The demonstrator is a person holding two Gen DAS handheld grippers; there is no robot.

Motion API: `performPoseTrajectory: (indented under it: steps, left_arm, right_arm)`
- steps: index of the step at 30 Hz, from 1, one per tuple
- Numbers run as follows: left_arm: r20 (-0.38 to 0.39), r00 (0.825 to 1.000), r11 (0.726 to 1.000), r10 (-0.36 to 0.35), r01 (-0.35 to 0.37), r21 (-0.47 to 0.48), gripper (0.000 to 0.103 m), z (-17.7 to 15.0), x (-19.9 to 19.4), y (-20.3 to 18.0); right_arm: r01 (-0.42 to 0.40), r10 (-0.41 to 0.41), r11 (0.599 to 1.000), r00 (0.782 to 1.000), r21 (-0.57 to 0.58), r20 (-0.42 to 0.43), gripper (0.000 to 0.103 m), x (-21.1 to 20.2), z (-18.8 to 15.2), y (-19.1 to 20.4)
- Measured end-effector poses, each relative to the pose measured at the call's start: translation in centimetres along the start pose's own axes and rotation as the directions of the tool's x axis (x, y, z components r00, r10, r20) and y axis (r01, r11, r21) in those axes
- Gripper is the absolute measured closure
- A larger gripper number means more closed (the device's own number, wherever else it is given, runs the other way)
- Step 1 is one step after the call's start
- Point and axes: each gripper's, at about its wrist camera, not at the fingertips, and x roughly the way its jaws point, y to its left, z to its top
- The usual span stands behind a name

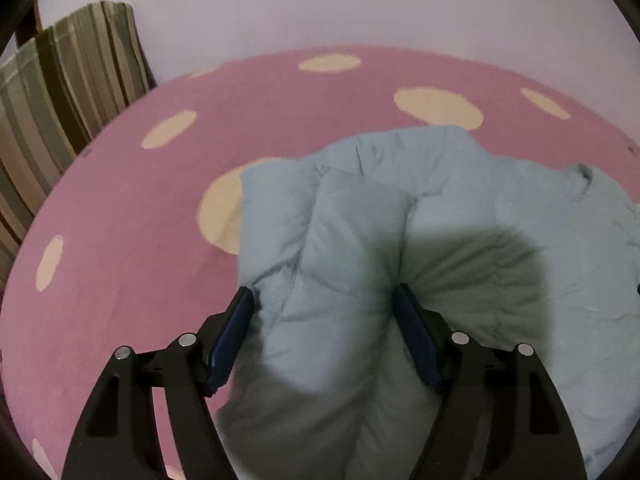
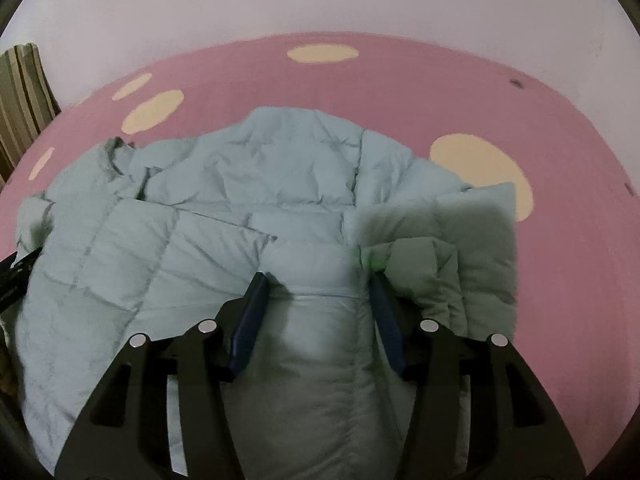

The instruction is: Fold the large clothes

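A puffy light-blue quilted jacket (image 1: 460,208) lies crumpled on a pink bedsheet with cream spots (image 1: 140,208). My left gripper (image 1: 324,292) has its blue-padded jaws spread around a thick fold at the jacket's left side, with the fabric bulging between them. The jacket also shows in the right wrist view (image 2: 248,184), spread wide with its collar at the far left. My right gripper (image 2: 320,280) straddles a padded fold near the jacket's right side, its jaws pressed into the fabric. The pink sheet shows there too (image 2: 440,92). The left gripper's black tip (image 2: 16,276) shows at the left edge.
A striped cushion or bedding stack (image 1: 68,92) stands at the far left against the pale wall (image 1: 360,4); it also shows in the right wrist view (image 2: 20,92). Pink sheet surrounds the jacket on the left, far and right sides.
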Motion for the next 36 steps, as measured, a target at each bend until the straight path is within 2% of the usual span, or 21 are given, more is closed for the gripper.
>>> performPoseTrajectory:
  steps: [3,4,6,8,12,15,20,24,31,33,36]
  left_arm:
    - [0.052,0.998,1.000,0.019,-0.019,0.007,0.031,-1.4,-2.4,0.8]
    - [0.026,0.999,0.999,0.029,-0.030,0.025,0.031,-2.0,-1.8,0.8]
    - [-0.051,0.999,0.999,0.003,0.000,0.053,0.031,-2.8,0.4,0.7]
    - [-0.057,0.998,1.000,-0.010,0.011,0.014,0.031,-3.0,0.6,1.1]
    - [-0.005,0.999,0.999,-0.038,0.038,0.013,0.032,-4.0,-4.2,2.2]
    - [0.014,0.998,0.998,-0.060,0.060,-0.005,0.032,-7.2,-7.9,4.0]
    - [-0.051,0.993,0.994,-0.108,0.107,-0.020,0.031,-13.6,-11.3,6.4]
    - [-0.081,0.990,0.992,-0.116,0.112,-0.057,0.027,-18.9,-13.9,8.8]
    - [-0.103,0.982,0.983,-0.161,0.149,-0.111,0.026,-24.4,-16.2,10.7]
    - [-0.094,0.978,0.976,-0.185,0.172,-0.133,0.026,-25.2,-16.5,11.0]
    - [-0.079,0.972,0.966,-0.223,0.209,-0.152,0.027,-25.6,-16.8,11.1]
  right_arm:
    - [0.016,-0.016,1.000,0.999,0.002,0.036,0.050,-2.9,-2.3,-0.6]
    - [0.028,-0.028,1.000,1.000,0.000,0.011,0.049,-2.6,-3.1,-0.7]
    - [0.006,-0.007,1.000,0.999,-0.014,-0.041,0.045,-0.6,-4.1,-0.6]
    - [0.001,-0.002,1.000,0.999,-0.023,-0.032,0.045,-0.6,-4.2,-0.6]
    - [-0.026,0.026,1.000,1.000,-0.008,0.016,0.043,-5.8,-5.0,-1.3]
    - [-0.031,0.031,0.999,0.999,-0.010,0.021,0.039,-8.8,-7.5,-1.9]
    - [-0.031,0.032,0.999,0.999,0.008,-0.020,0.038,-13.1,-14.7,-3.7]
    - [-0.054,0.057,0.997,0.997,0.062,-0.048,0.032,-15.8,-19.6,-5.2]
    - [-0.033,0.037,0.998,0.996,0.051,-0.079,0.028,-17.6,-25.3,-5.0]
    - [-0.028,0.032,0.998,0.997,0.055,-0.075,0.024,-18.0,-26.1,-5.2]
    - [-0.023,0.029,0.998,0.996,0.066,-0.086,0.024,-18.1,-26.9,-5.3]
